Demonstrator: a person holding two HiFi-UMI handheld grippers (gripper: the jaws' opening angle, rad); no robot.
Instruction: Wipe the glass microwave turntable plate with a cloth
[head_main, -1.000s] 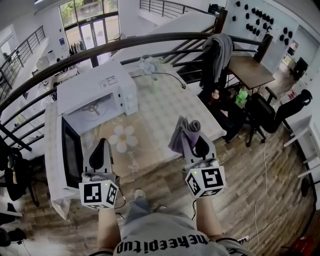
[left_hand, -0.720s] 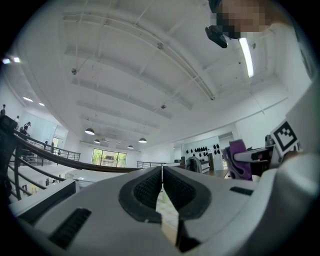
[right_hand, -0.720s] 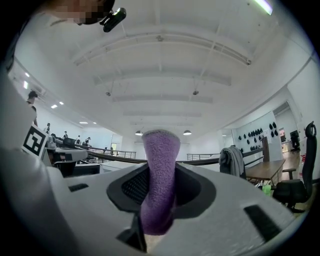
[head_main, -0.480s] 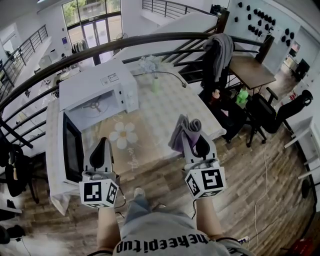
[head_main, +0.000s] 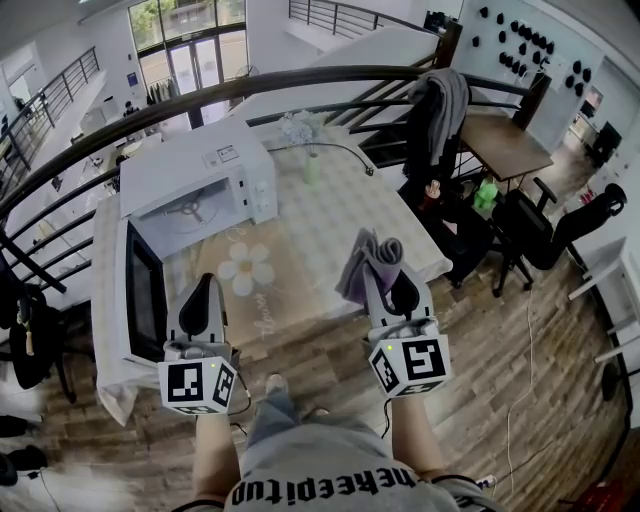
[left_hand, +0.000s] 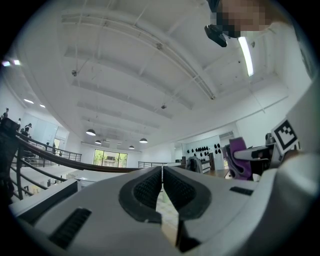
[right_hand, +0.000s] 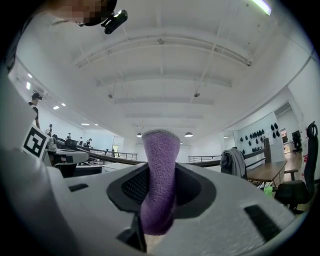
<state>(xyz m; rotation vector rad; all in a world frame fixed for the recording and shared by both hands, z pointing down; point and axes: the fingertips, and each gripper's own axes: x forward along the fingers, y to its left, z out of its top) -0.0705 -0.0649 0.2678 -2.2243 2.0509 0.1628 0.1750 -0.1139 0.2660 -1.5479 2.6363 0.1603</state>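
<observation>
Table (head_main: 330, 215): covered in a pale checked cloth, set against a curved dark railing.
Microwave (head_main: 200, 165): white, at the table's far left corner, cavity facing the person.
Microwave door (head_main: 145, 300): swung fully open to the left.
Right gripper (head_main: 390, 285): held up over the table's near edge, jaws clamped on the cloth.
Left gripper (head_main: 206, 292): raised beside the open door, jaws pressed together with nothing between them (left_hand: 162, 187).
Cloth (head_main: 367, 262): purple, pinched upright, top sticking out above the jaws (right_hand: 159, 175).
Glass turntable plate (head_main: 190, 212): lying flat inside the microwave cavity, well apart from both grippers.
Flower-shaped mat (head_main: 243, 270): white, on the table in front of the microwave.
</observation>
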